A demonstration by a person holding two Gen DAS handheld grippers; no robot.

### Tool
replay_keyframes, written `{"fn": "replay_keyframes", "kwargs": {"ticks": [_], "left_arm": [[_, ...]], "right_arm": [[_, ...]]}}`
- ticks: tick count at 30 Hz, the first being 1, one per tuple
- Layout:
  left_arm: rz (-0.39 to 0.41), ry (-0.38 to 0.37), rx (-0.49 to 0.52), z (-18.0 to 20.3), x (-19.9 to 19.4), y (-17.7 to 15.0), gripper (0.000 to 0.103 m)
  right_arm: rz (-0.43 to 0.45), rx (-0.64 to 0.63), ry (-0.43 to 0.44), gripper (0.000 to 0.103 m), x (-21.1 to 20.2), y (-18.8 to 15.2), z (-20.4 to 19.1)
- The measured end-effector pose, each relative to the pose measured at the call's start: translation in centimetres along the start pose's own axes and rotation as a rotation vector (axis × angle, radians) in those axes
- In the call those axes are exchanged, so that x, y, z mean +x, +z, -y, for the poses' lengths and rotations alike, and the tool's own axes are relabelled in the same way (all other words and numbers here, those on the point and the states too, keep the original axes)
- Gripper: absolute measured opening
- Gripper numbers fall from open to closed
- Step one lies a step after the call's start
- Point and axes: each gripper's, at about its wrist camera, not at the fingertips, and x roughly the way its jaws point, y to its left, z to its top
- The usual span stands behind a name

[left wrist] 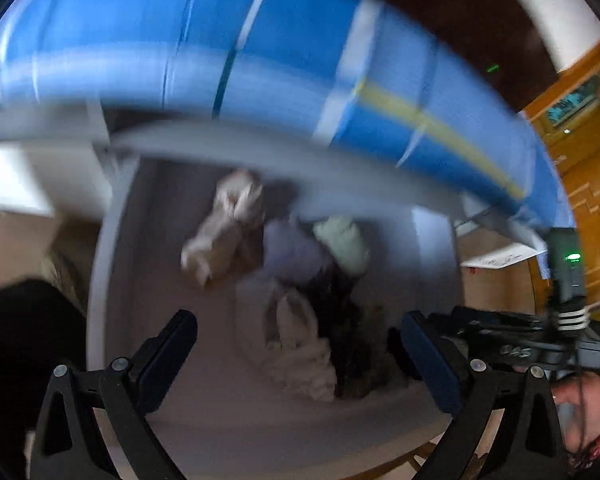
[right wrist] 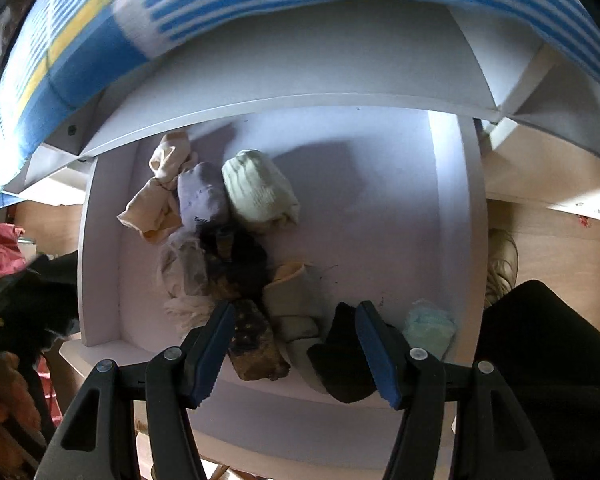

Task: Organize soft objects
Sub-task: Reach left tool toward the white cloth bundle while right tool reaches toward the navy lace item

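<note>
Both views look down into one open white drawer (right wrist: 100,240) pulled out from under a white shelf, with a blue striped cloth (right wrist: 80,60) hanging over the furniture above.

The socks lie bunched along the drawer's left half. In the right wrist view about nine soft pieces can be counted: one peach sock (right wrist: 156,196) loosely folded at the back left corner, one lavender rolled pair (right wrist: 200,196) touching it, one pale green rolled pair (right wrist: 260,192) just beside that, one black piece (right wrist: 244,260) in the middle of the heap, one fringed cream piece (right wrist: 184,280) at its left, one brown spotted sock (right wrist: 256,344) toward the front, one beige piece (right wrist: 292,296) next to it, one flat black sock (right wrist: 340,364) at the front edge, and one light blue bundle (right wrist: 428,324) alone at the front right. The right half of the drawer floor is otherwise bare.

The right gripper (right wrist: 296,352) hovers over the front of the drawer, its two jaws partly apart with nothing clamped; the brown and black socks lie below it.

The left gripper (left wrist: 300,360) stands wide open over the same pile, holding nothing. Its view is heavily blurred, so only four or five pieces can be made out there.
</note>
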Motion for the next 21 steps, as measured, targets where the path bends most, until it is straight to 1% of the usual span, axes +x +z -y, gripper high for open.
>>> {"fn": "replay_keyframes", "kwargs": {"ticks": [2, 4, 6, 8, 9, 11, 13, 17, 21], "left_arm": [[-0.059, -0.007, -0.050, -0.7, 1.7, -0.5, 0.102], [-0.094, -0.010, -0.105, -1.6, 2.7, -0.9, 0.102], [-0.136, -0.039, -0.179, -2.4, 4.0, -1.3, 0.102], [-0.158, -0.029, -0.224, -2.9, 4.7, -1.7, 0.102], [-0.165, -0.018, -0.225, -3.0, 4.9, -1.8, 0.102], [-0.161, -0.002, -0.223, -3.1, 4.9, -1.8, 0.102], [-0.150, 0.005, -0.234, -3.3, 4.7, -1.7, 0.102], [-0.141, 0.021, -0.255, -4.0, 4.5, -1.8, 0.102], [-0.145, 0.034, -0.265, -4.5, 4.7, -1.8, 0.102]], "right_arm": [[-0.009, 0.003, 0.014, 0.063, 0.3, 0.0, 0.0], [-0.021, 0.000, 0.049, 0.063, 0.7, -0.1, -0.4], [-0.026, -0.016, 0.075, 0.063, 1.0, -0.1, -1.0], [-0.032, -0.032, 0.094, 0.063, 1.5, 0.0, -1.7], [-0.036, -0.031, 0.110, 0.063, 1.8, 0.0, -2.1], [-0.051, -0.024, 0.139, 0.063, 2.8, 0.2, -2.8], [-0.076, -0.032, 0.148, 0.063, 4.1, 0.4, -3.8], [-0.117, -0.073, 0.092, 0.063, 6.8, 0.6, -5.5], [-0.160, -0.117, 0.073, 0.063, 9.0, 0.6, -6.9]]}}
